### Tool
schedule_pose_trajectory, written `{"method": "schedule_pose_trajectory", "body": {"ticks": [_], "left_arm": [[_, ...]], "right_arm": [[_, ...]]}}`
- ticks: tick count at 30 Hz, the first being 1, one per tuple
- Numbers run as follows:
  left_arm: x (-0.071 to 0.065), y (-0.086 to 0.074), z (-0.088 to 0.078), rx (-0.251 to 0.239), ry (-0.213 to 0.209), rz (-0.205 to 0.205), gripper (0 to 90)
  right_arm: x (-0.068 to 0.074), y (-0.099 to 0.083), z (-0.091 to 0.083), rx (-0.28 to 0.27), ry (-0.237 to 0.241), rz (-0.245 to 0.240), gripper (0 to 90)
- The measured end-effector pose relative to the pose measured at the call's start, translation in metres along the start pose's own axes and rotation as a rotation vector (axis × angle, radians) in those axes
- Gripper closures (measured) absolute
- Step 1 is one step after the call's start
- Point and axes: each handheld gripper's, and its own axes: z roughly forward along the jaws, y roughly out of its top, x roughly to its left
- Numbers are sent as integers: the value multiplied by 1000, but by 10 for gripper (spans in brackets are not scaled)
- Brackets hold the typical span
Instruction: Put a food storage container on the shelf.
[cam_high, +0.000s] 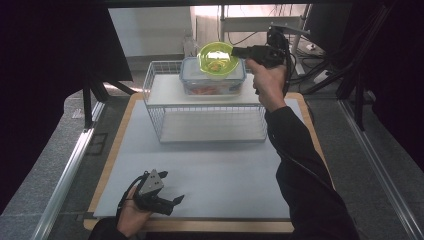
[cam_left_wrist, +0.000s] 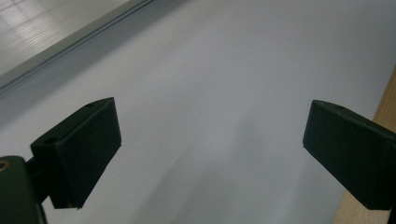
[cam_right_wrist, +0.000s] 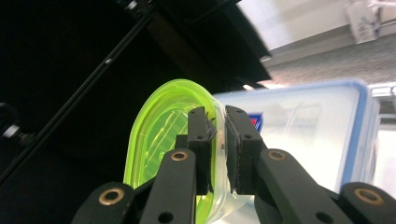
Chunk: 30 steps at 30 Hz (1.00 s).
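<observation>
Nearest, the left gripper (cam_high: 165, 196) rests in the person's left hand (cam_high: 131, 216) at the front edge of the white mat (cam_high: 220, 175), well apart from the wire rack (cam_high: 207, 117); in the left gripper view its 2 black jaws stand wide with bare mat between them, so it is released and grips nothing. Beyond it, the wire rack sits toward the far end of the mat, with 2 white shelves, the lower one bare. On the rack's upper shelf stands a clear lidded container (cam_high: 212, 82) with a blue-edged lid and something orange inside. Farther still, above that container, the green bowl (cam_high: 218, 58) is held tilted in the air, its rim pinched by the right gripper (cam_high: 239, 51), which reaches in from the rack's right side on the person's outstretched right hand (cam_high: 269, 82) and dark sleeve (cam_high: 300, 165). In the right gripper view the 2 jaws are clenched on the bowl's (cam_right_wrist: 163, 135) thin translucent wall, 1 pad inside it and 1 outside, with the container's lid (cam_right_wrist: 303, 130) just behind.
</observation>
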Motion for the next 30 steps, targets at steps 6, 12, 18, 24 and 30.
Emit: {"method": "schedule_pose_trajectory", "body": {"ticks": [6, 12, 18, 24, 30], "left_arm": [[0, 0, -1, -4, -4, 1, 42], [0, 0, 0, -3, -9, 1, 42], [-1, 0, 0, 2, -9, 7, 43], [-1, 0, 0, 3, -12, 9, 44], [-1, 0, 0, 3, -12, 10, 44]], "right_arm": [[-2, 7, 18, -22, -57, 32, 816], [-7, 9, 26, -44, -51, 77, 802], [-9, 9, 33, -68, -68, 96, 780], [-9, 7, 40, -62, -90, 82, 729], [-9, 9, 40, -49, -86, 46, 552]]}}
